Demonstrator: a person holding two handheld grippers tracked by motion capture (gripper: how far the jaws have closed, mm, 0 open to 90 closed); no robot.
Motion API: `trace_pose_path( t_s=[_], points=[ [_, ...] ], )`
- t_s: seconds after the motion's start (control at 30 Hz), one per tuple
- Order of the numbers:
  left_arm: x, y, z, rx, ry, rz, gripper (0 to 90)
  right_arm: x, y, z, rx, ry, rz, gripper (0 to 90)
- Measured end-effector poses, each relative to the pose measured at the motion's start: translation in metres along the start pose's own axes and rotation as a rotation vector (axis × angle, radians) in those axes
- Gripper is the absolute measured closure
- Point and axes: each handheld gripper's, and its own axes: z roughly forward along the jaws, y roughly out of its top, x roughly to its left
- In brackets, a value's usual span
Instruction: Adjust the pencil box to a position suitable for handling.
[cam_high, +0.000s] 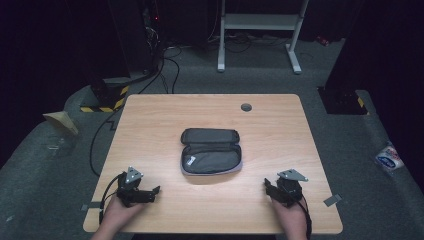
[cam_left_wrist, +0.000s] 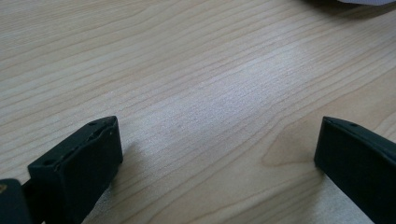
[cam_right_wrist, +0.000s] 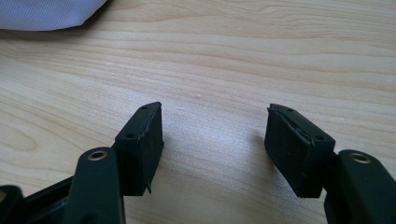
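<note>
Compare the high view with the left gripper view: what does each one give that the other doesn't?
High view alone: the whole grey pouch lying unzipped in the middle of the table, both hands resting near the front edge with the left gripper and right gripper, and the white stand on the floor behind.
Left gripper view alone: a close look between that gripper's own jaws, set wide apart over bare wood, nothing between them.
Shared: the wooden tabletop, plus a sliver of the pouch's pale edge at the top right.

One open pouch is counted on one counter, with two claws, left and right.
</note>
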Motion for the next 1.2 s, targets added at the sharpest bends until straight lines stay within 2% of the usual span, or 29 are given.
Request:
trace_pose_path(
  t_s=[0.67, 0.8, 0.87, 0.93, 0.97, 1.0, 1.03, 1.13, 1.2],
  points=[
    [-0.001, 0.0, 0.0, -0.001, 0.006, -0.005, 1.2, 0.0, 0.0, 0.0, 0.001, 0.007, -0.003, 36.0],
    [-0.001, 0.0, 0.0, -0.001, 0.004, -0.008, 1.5, 0.0, 0.0, 0.0, 0.005, 0.011, -0.017, 32.5],
    [-0.001, 0.0, -0.001, -0.001, 0.004, -0.008, 1.5, -0.003, 0.002, 0.002, 0.011, 0.007, -0.009, 27.2],
    [-0.001, -0.001, -0.001, -0.001, 0.005, -0.006, 1.5, -0.009, 0.007, 0.007, 0.01, -0.029, -0.022, 20.8],
    [-0.001, -0.001, -0.001, 0.0, 0.006, -0.006, 1.6, -0.016, 0.01, 0.011, 0.021, -0.029, -0.001, 16.9],
    [-0.001, -0.001, -0.001, 0.0, 0.007, -0.005, 1.6, -0.021, 0.012, 0.015, 0.028, -0.041, 0.048, 15.1],
    [-0.001, -0.001, -0.001, -0.001, 0.007, -0.004, 1.7, -0.023, 0.014, 0.016, 0.035, -0.07, 0.067, 13.9],
    [-0.001, -0.001, -0.001, 0.0, 0.007, -0.003, 1.8, -0.02, 0.013, 0.016, 0.037, -0.101, 0.097, 13.9],
    [-0.001, -0.001, -0.001, -0.001, 0.005, -0.002, 1.8, -0.018, 0.011, 0.013, 0.036, -0.105, 0.1, 13.8]
  ],
)
